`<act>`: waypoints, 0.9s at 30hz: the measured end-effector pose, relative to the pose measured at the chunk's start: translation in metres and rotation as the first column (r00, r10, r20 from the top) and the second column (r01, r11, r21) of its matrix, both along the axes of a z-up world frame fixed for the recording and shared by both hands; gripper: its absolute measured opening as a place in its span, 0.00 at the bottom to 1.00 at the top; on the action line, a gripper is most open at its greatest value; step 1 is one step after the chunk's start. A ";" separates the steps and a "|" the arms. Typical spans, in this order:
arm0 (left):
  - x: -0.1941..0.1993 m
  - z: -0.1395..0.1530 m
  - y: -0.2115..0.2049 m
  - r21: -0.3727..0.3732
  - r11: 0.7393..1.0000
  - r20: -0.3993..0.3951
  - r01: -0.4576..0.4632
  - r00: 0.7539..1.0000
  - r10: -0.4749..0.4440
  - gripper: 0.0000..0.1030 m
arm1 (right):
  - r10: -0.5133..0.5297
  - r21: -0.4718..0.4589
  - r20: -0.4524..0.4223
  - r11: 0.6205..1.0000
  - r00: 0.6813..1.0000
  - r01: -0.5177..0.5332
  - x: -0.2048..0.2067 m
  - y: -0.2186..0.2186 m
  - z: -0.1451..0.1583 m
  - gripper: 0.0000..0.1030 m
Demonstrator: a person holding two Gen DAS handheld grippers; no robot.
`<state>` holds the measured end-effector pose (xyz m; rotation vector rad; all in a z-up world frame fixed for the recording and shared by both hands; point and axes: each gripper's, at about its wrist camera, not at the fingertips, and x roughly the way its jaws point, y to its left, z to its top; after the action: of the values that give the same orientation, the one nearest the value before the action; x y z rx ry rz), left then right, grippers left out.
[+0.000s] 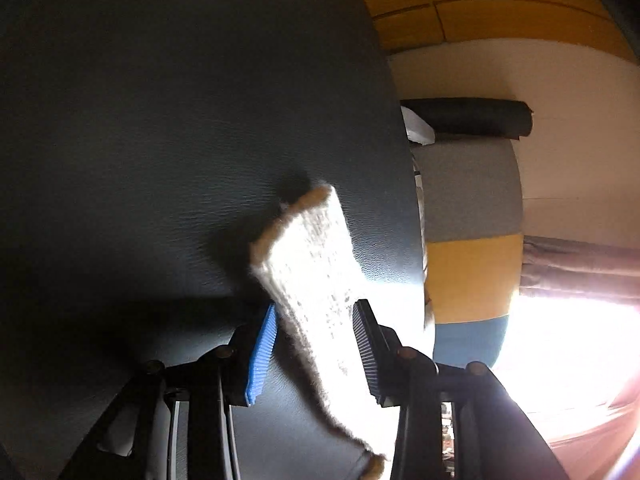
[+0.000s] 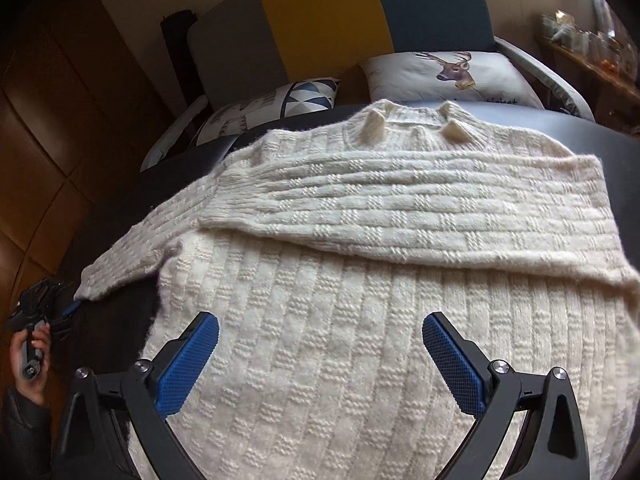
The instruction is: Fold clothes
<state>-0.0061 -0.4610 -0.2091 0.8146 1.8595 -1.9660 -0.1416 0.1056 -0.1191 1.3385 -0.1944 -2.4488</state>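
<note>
Sweater (image 2: 360,280): cream knit, lies flat on the dark table (image 2: 600,136), collar at the far edge. One sleeve is folded across the chest, running from the sweater's left shoulder over to its right side. The other sleeve (image 2: 132,248) lies out to the left over the table, its cuff near the table's edge.

Right gripper (image 2: 320,356): jaws wide apart, nothing between them. It hovers over the lower body of the sweater; blue pads (image 2: 188,364) flank bare knit. Contact with the fabric cannot be told.

Left gripper (image 1: 314,354): jaws partly open, with the sleeve cuff (image 1: 316,276) lying between them. In the left wrist view the cuff is overexposed, white with a tan fringe along its edge. The fabric sits close to both pads, but whether they press it cannot be told. In the right wrist view this gripper shows at the left edge by the cuff, held in a hand (image 2: 30,356) with a dark sleeve.

Behind the table: a sofa (image 2: 320,20) with grey, yellow and teal back panels, a geometric cushion (image 2: 280,100) and a deer cushion (image 2: 452,74). Wooden panels stand to the left.
</note>
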 end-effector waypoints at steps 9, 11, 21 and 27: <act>-0.028 0.003 0.007 -0.019 1.000 0.065 0.016 0.998 -0.014 0.28 | -0.033 0.161 -0.032 0.986 0.999 0.038 -0.065 -0.031 0.005 1.00; -0.030 0.000 0.005 -0.009 1.000 0.056 0.014 0.998 -0.013 0.24 | -0.065 0.206 -0.027 0.976 0.997 0.070 -0.081 -0.033 -0.001 1.00; -0.051 0.033 0.026 -0.155 0.983 0.012 0.094 0.996 -0.093 0.06 | -0.133 0.298 0.023 0.947 0.991 0.120 -0.106 -0.031 -0.040 1.00; -0.091 0.092 0.054 -0.228 0.951 -0.125 0.210 0.962 -0.242 0.06 | -0.130 0.296 0.015 0.948 0.991 0.120 -0.105 -0.032 -0.042 1.00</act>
<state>-0.0976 -0.4069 -0.1170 0.8670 1.6542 -2.3827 -0.2463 0.0737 -0.1606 1.5331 0.0858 -2.6423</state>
